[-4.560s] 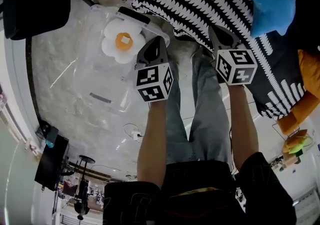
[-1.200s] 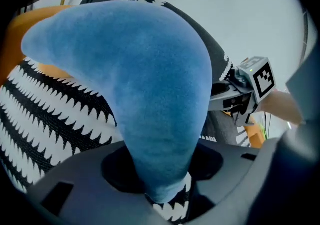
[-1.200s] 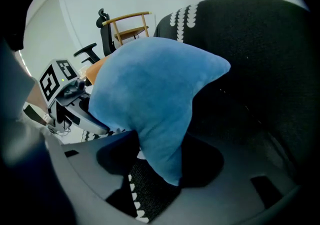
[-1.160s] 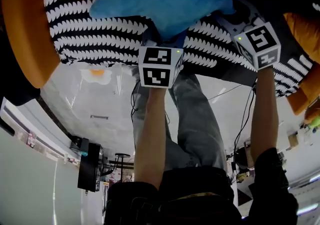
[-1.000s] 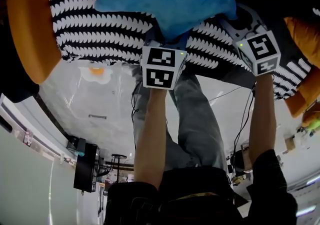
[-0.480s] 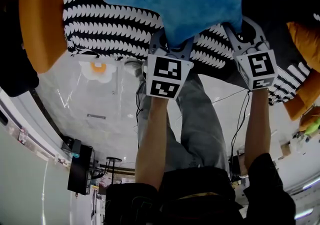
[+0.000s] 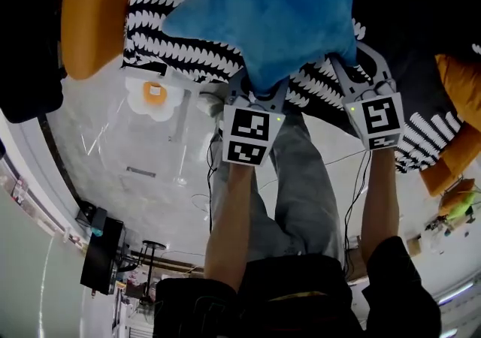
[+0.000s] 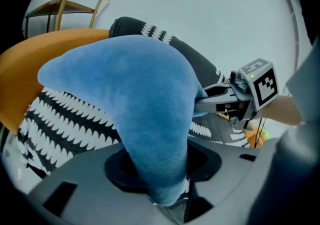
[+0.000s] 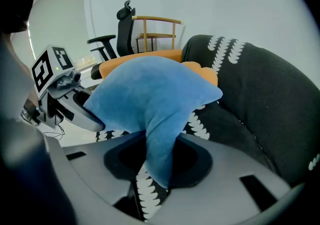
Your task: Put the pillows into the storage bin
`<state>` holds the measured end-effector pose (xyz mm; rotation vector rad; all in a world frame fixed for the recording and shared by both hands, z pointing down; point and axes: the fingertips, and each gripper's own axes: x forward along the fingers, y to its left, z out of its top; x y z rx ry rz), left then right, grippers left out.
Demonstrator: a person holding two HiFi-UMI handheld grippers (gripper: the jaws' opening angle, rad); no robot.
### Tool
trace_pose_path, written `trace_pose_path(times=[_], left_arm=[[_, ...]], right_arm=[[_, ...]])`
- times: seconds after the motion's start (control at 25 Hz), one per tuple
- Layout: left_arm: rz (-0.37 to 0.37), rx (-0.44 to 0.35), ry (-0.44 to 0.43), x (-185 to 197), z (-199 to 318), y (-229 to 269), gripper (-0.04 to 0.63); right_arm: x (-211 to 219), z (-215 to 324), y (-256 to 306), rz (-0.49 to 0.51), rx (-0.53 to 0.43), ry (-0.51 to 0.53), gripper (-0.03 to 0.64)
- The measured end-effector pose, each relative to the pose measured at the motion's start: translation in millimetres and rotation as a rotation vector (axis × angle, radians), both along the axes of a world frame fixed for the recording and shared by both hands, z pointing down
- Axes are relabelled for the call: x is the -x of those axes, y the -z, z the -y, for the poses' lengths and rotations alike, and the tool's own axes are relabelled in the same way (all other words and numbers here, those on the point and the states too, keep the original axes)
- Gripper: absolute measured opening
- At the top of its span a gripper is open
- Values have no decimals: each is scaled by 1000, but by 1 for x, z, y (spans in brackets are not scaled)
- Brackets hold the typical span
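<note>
Holding blue star pillow [image 7: 278, 13] w/ both tools: left gripper [image 7: 257, 87] jaws clamped on one point; right gripper [image 7: 347, 58] jaws have just been closing, pinching another. Pillow hangs above striped cushion [image 7: 188, 55], right of storage bin [image 7: 105, 130]. Advise: keep grips firm, carry left, lower over bin. Count: 1 blue pillow, 1 egg pillow [image 7: 154, 96] in bin, 1 bin.

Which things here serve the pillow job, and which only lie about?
Job: blue star-shaped plush pillow, clear plastic storage bin, white-and-orange egg-shaped pillow.
Lying about: orange cushion, black-and-white patterned cushion, black office chair, wooden chair.
</note>
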<state>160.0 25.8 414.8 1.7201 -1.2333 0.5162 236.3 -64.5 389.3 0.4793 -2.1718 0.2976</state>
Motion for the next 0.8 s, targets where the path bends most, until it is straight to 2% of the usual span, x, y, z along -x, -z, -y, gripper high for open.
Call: trace_pose_path(times=[0.36, 0.8], left_arm=[[21, -4, 113, 45, -52, 16, 175], [17, 4, 254, 82, -125, 26, 175]], right_arm=[[57, -43, 16, 12, -1, 104, 123], [109, -106, 25, 9, 5, 236, 123]])
